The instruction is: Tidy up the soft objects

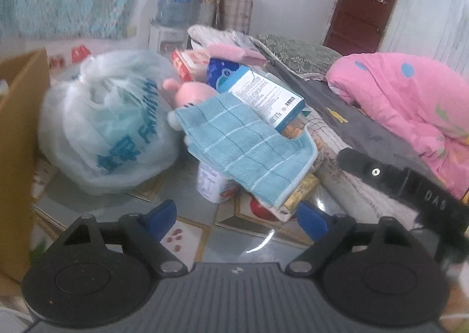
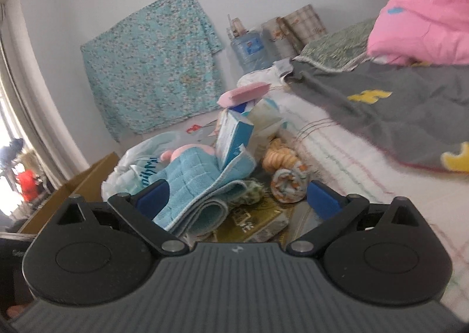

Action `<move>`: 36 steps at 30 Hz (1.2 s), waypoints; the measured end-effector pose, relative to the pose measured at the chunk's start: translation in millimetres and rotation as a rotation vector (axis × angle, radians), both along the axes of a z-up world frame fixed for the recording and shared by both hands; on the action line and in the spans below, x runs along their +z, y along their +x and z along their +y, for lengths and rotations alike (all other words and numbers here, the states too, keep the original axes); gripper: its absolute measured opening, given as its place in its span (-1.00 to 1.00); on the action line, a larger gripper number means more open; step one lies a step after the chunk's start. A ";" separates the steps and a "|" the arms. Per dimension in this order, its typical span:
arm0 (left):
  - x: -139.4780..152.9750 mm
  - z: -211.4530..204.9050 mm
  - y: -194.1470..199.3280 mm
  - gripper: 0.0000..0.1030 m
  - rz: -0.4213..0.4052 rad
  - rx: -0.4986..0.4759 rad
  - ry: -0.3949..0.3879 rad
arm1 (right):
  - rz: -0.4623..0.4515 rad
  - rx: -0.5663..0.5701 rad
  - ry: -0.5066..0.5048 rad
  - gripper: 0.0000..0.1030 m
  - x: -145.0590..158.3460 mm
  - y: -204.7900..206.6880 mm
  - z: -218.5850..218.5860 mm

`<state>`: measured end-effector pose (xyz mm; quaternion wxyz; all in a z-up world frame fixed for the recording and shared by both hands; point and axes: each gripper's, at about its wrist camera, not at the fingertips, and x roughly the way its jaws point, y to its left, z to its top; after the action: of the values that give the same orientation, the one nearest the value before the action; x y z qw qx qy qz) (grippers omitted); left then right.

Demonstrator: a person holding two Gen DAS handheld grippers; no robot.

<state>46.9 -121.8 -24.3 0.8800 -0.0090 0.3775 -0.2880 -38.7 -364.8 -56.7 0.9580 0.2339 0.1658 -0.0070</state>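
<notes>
— Blue terry towel is what you're after: it lies draped over the heap on the floor, against the edge of the bed, with the pink plush toy tucked under its far end and a blue-and-white carton leaning on its top.

— And my grippers?

— Both are spread wide and empty. Your left gripper hangs just short of the towel's near hem; your right gripper has the folded end between its fingers but hasn't closed.

— What could go wrong?

— Pull the towel and I'd expect the carton to slide off and tip the pile, maybe onto the white tub beneath. Close too deep and you could pinch the yellow packet under the fold along with the cloth. The tied plastic bag sits near the left side; a wide swing may drag it. The rolled orange cloth beside the bed could roll away if bumped.
</notes>
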 end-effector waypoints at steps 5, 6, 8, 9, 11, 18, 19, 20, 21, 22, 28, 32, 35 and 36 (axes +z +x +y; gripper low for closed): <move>-9.4 3.5 25.0 0.48 0.138 0.001 -0.148 | -0.012 0.027 0.059 0.40 -6.2 15.0 -8.5; -11.7 6.0 29.4 0.47 0.164 0.015 -0.191 | -0.009 0.028 0.061 0.31 -7.9 18.4 -9.0; -16.4 9.3 38.3 0.47 0.211 0.036 -0.259 | -0.002 0.034 0.068 0.25 -10.8 22.5 -9.9; -18.0 8.2 42.5 0.47 0.229 0.038 -0.269 | 0.000 0.038 0.076 0.25 -12.8 24.8 -10.2; -21.2 4.4 50.0 0.47 0.266 0.051 -0.260 | 0.005 0.040 0.086 0.25 -15.9 26.2 -11.7; -31.8 -8.6 63.7 0.07 0.313 0.063 -0.281 | 0.009 0.031 0.111 0.26 -22.2 25.8 -18.3; -31.8 -9.9 64.3 0.00 0.309 0.062 -0.283 | 0.007 0.033 0.111 0.26 -22.7 25.0 -18.9; -32.2 -10.3 64.2 -0.08 0.304 0.065 -0.286 | 0.005 0.034 0.111 0.26 -22.8 24.5 -18.9; -32.0 -10.8 64.2 -0.24 0.300 0.065 -0.293 | 0.002 0.035 0.110 0.26 -22.9 24.5 -18.8; -31.2 -10.8 63.5 -0.29 0.300 0.062 -0.293 | 0.000 0.034 0.109 0.26 -22.8 24.4 -18.6; -30.7 -13.8 59.8 -0.60 0.259 0.057 -0.276 | -0.009 0.034 0.109 0.26 -21.0 21.5 -17.7; -29.3 -13.9 55.2 -0.68 0.225 0.056 -0.252 | -0.045 0.050 0.091 0.25 -9.0 22.3 -13.2; -27.9 -10.9 51.9 -0.72 0.212 0.052 -0.242 | -0.077 0.061 0.065 0.25 3.5 22.2 -9.3; -27.9 -9.5 51.2 -0.72 0.209 0.054 -0.240 | -0.082 0.064 0.059 0.25 6.9 23.1 -8.0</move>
<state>98.1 -131.3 -52.3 0.8360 -0.1542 0.4294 -0.3047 -15.5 -372.7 -49.8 0.9564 0.2567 0.1341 0.0382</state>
